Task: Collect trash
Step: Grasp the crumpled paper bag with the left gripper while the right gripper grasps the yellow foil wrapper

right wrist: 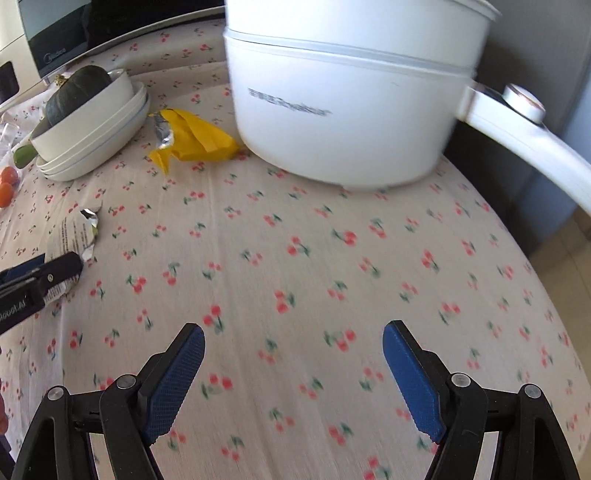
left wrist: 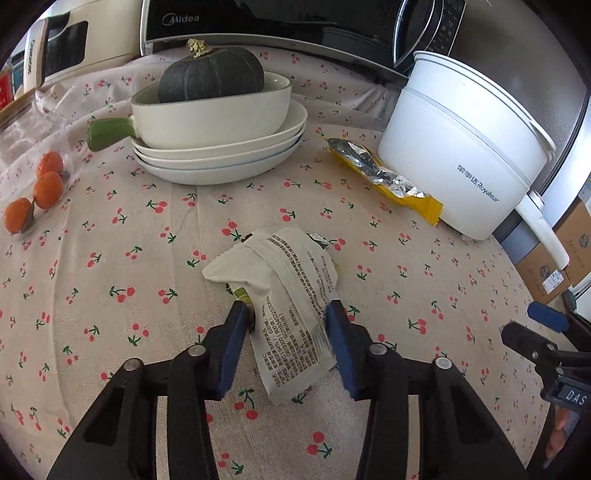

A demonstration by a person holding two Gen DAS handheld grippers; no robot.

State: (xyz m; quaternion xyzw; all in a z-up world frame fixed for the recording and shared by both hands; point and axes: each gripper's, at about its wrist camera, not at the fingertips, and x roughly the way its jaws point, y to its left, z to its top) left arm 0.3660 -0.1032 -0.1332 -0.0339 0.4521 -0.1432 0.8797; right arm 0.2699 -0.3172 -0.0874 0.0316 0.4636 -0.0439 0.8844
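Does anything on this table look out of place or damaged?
Yes. Two torn snack wrappers lie on the tablecloth: a white wrapper between the left gripper's pads, and a yellow wrapper, foil showing, against the white pot. They are trash among clean dishes.

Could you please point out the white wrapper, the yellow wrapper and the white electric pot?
white wrapper [left wrist: 291,295]: left wrist view, printed middle.
yellow wrapper [right wrist: 199,138]: right wrist view, yellow body.
white electric pot [left wrist: 454,147]: left wrist view, side wall.

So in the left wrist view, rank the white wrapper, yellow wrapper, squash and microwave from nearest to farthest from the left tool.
1. White wrapper, between the left tool's fingers.
2. Yellow wrapper, right, beside the pot.
3. Squash, in the dish behind.
4. Microwave, at the back.
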